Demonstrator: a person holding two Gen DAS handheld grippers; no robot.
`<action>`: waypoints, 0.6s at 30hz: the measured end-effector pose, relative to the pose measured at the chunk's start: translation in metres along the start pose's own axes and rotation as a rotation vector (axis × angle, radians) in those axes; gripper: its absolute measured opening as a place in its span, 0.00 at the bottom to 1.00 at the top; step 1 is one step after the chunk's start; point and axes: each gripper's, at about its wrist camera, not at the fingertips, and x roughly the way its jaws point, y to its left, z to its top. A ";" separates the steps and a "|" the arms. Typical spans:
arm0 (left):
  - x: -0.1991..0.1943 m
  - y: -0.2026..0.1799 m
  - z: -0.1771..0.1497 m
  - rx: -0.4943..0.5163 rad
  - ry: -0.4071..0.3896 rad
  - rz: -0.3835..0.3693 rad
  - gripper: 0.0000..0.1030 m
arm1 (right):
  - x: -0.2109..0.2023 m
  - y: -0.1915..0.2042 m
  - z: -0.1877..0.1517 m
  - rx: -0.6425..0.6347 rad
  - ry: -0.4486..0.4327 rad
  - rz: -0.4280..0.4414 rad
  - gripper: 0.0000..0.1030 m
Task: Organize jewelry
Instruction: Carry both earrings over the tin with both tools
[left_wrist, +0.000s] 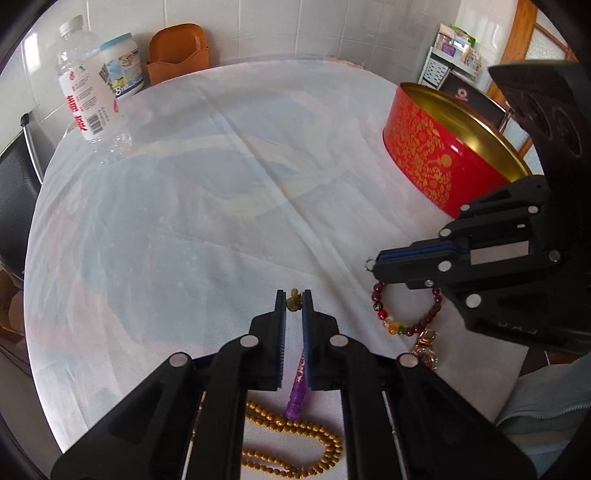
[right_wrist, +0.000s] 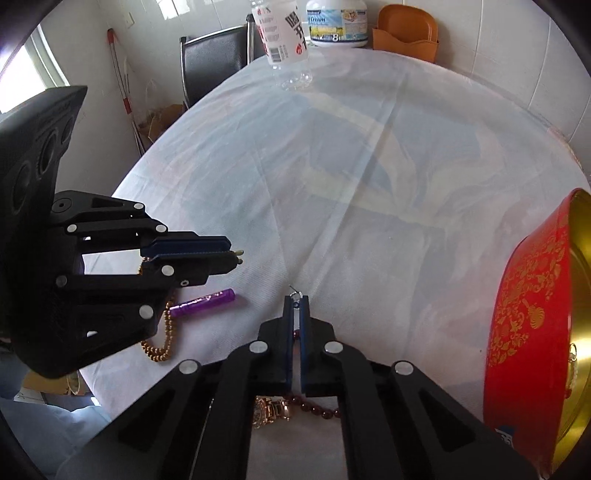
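Observation:
My left gripper (left_wrist: 294, 298) is shut on a small olive-gold trinket (left_wrist: 294, 302) at its fingertips, above the white tablecloth. Under it lie a purple tube (left_wrist: 297, 395) and a gold bead necklace (left_wrist: 295, 435). My right gripper (right_wrist: 296, 300) is shut on a small silver earring (right_wrist: 295, 295); it shows in the left wrist view (left_wrist: 373, 264) too. A dark red bead bracelet (left_wrist: 402, 325) and a gold watch (right_wrist: 271, 411) lie below the right gripper. The open red and gold tin (left_wrist: 436, 155) stands to the right.
A plastic bottle (left_wrist: 86, 96), a white jar (left_wrist: 123, 66) and an orange holder (left_wrist: 177, 55) stand at the table's far edge by the tiled wall. A black chair (right_wrist: 212, 62) stands beside the round table (left_wrist: 221, 184).

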 end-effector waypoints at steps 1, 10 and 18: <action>-0.007 0.000 0.002 0.003 -0.012 0.014 0.08 | -0.009 0.000 0.001 -0.005 -0.019 0.000 0.03; -0.052 -0.033 0.030 0.022 -0.097 0.056 0.08 | -0.090 -0.015 -0.018 -0.002 -0.175 0.036 0.03; -0.089 -0.102 0.069 0.065 -0.212 -0.001 0.08 | -0.172 -0.070 -0.055 0.058 -0.327 0.021 0.03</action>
